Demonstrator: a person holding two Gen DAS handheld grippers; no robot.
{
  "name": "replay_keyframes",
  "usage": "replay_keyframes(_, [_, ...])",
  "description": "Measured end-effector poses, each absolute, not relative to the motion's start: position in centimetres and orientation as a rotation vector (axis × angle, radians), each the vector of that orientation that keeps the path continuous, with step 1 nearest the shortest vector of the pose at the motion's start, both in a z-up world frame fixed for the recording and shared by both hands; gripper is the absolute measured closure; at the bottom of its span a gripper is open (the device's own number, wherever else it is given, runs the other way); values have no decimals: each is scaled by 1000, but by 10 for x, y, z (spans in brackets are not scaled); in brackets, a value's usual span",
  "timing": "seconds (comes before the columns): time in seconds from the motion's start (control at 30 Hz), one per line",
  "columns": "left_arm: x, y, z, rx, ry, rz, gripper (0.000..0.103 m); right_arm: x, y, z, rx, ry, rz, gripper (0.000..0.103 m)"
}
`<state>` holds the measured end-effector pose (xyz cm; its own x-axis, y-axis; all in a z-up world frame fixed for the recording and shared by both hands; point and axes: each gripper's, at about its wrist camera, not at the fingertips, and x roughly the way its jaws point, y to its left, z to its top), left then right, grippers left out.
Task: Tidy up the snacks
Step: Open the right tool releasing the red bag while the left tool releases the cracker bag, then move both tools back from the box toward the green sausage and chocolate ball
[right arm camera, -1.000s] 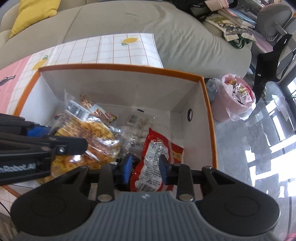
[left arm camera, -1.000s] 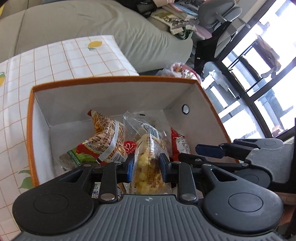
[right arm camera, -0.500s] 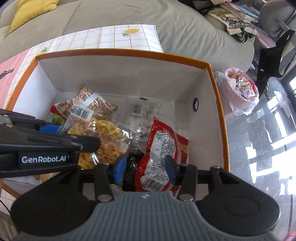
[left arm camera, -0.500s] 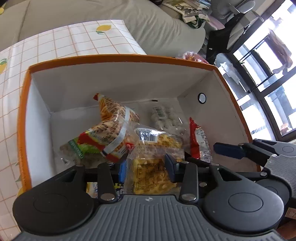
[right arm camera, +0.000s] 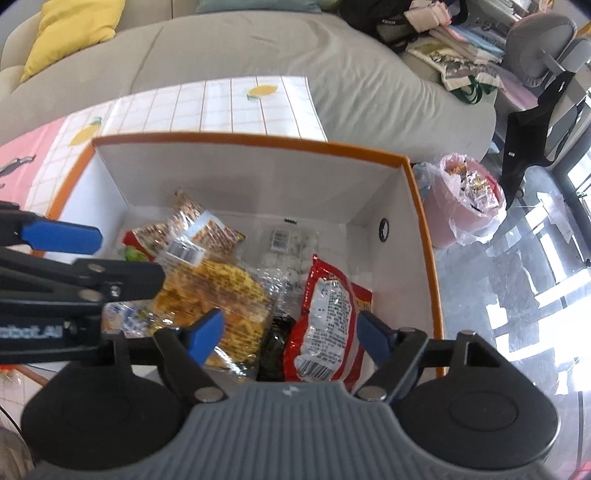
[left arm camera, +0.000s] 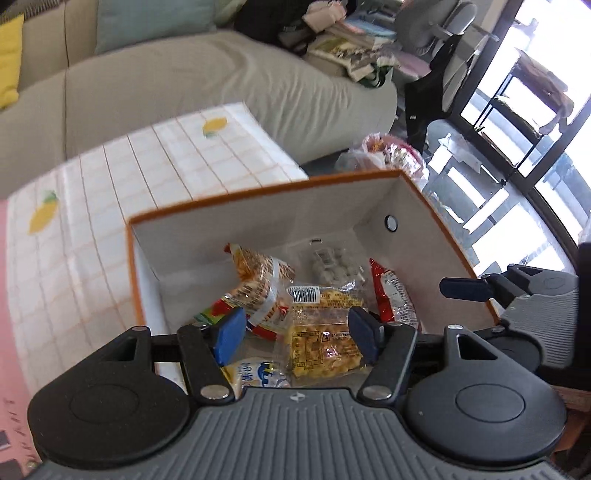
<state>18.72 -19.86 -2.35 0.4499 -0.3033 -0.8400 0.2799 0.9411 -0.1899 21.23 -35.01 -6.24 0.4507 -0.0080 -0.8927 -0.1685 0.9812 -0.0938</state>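
An orange-rimmed white box holds several snack packets. My left gripper hangs above it, jaws opening, blue pads clear of the clear yellow snack bag lying below between them. My right gripper also hovers over the box, jaws opening, with the red packet lying loose beneath, touching neither pad. A striped orange noodle packet and a clear bag of pale sweets lie farther back. Each gripper shows at the edge of the other's view.
The box stands on a table with a lemon-print checked cloth. Behind it is a grey sofa with a yellow cushion. A pink bin with a plastic liner stands on the floor to the right, near a dark chair.
Both grippers have opened, letting go of the yellow snack bag and the red packet, which now lie in the box. The left gripper has risen, so the box looks smaller.
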Motion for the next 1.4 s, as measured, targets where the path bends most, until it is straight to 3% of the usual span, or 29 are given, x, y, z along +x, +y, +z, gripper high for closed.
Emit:
replay_keyframes(0.63, [99,-139,60,15,875,-310,28,127,-291,3,-56,832,161,14])
replay_keyframes(1.13, [38,-47,40,-29,889,-193,28,59,-211,-6,-103,735,265,12])
replay_keyframes(1.4, [22,-4,12,-86,968,-171,28,39,-166,-16,-147,716,384,18])
